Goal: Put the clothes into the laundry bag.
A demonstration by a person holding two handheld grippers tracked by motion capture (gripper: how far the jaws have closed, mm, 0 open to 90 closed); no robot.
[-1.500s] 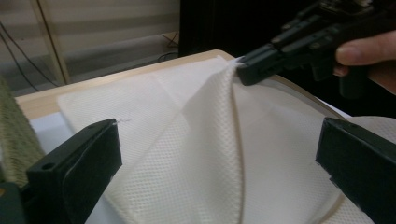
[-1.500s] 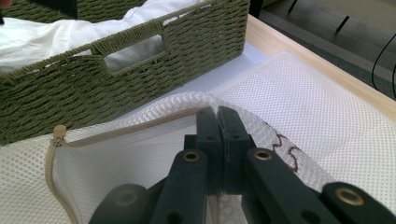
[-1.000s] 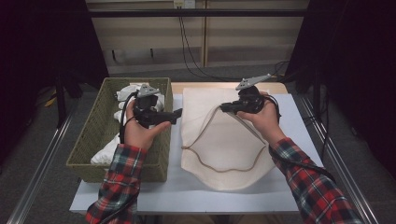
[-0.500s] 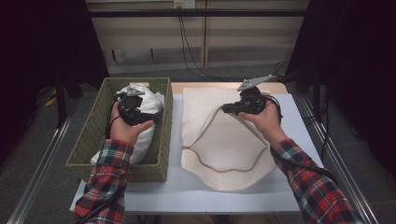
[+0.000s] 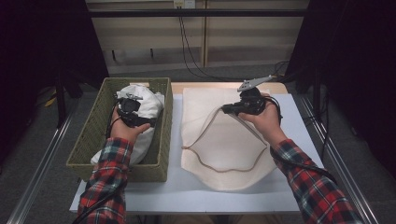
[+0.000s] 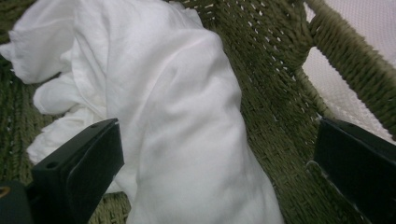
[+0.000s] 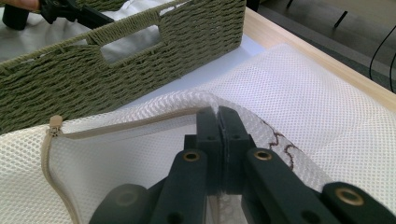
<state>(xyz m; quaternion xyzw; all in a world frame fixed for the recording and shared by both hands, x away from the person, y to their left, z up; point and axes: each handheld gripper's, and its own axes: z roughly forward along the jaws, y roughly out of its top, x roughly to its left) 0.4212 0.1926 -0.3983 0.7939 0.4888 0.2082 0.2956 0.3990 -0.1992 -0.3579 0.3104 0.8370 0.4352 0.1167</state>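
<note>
- Far left of table: woven olive basket (image 5: 87, 150), long side running near-to-far, w/ handle slot in its wall in right gripper view (image 7: 130, 44).
- Inside basket: white cloth (image 5: 144, 103), crumpled, heaped along the right half & up to the far end; in left gripper view rising as a big fold (image 6: 187, 116) against the woven wall.
- Left gripper (image 5: 133, 113) down in basket over the cloth, in a hand w/ plaid sleeve; jaws spread wide, released, cloth fold lying between them, pads not pressing it.
- Centre-right: white mesh laundry bag (image 5: 224, 168) flat on table, just right of basket, tan zipper edge (image 5: 219, 167) curving round its open mouth; zipper pull at left end in right gripper view (image 7: 55, 122).
- Right gripper (image 5: 229, 110) at bag's far-right part, grey plate on top; jaws clenched on the mesh rim (image 7: 205, 100), lifting that edge off the table so mouth gapes.
- Table (image 5: 196, 198): pale top, wooden strip along far edge.
</note>
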